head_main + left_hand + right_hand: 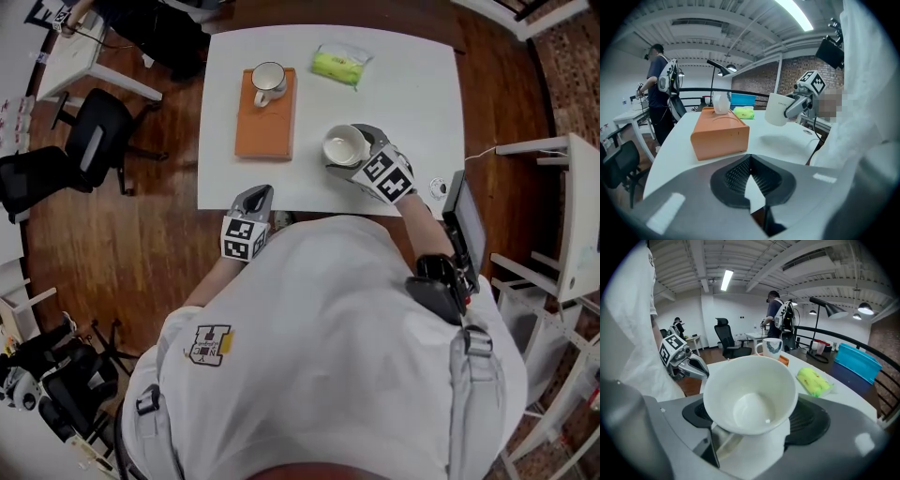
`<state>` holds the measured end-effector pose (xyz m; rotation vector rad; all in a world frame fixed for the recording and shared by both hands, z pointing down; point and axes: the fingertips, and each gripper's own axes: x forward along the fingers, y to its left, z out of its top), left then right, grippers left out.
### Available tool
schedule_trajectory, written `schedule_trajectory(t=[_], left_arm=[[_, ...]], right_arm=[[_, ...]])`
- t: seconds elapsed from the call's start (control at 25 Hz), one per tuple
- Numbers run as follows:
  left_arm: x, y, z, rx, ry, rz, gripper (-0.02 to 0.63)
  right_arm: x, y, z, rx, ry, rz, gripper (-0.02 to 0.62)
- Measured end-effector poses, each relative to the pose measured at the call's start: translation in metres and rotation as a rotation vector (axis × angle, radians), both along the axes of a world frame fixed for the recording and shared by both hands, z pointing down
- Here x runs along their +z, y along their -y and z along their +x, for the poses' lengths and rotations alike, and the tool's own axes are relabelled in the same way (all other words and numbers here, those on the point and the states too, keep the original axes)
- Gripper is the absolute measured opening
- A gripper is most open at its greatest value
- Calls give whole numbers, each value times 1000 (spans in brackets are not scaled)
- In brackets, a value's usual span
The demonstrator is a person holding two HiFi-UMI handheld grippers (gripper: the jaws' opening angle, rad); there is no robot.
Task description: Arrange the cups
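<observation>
My right gripper (352, 151) is shut on a plain white cup (341, 142) and holds it a little above the white table (412, 103), right of the orange box (265, 120). In the right gripper view the cup (750, 397) lies tilted between the jaws, mouth toward the camera. A second white mug (268, 82) with a printed picture stands upright on the far end of the box. My left gripper (257, 195) hangs shut and empty at the table's near edge; in its own view the orange box (719, 133) lies ahead with the mug (721, 103) on it.
A green packet (341, 64) lies at the table's far side. A small round fitting (438, 187) sits near the right front corner, beside a dark screen (466, 225). Black office chairs (89, 141) and white desks surround the table; a person (658, 91) stands far off.
</observation>
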<state>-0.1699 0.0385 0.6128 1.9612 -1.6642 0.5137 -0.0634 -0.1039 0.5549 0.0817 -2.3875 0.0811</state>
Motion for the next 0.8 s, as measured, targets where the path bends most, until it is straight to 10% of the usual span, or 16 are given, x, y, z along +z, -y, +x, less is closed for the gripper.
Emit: schedule_trajectory(t=[0.8], left_arm=[[-6,-45,-60,-167,-24,42,0]], right_arm=[[-28,-21,-140,-204,12,22,443]])
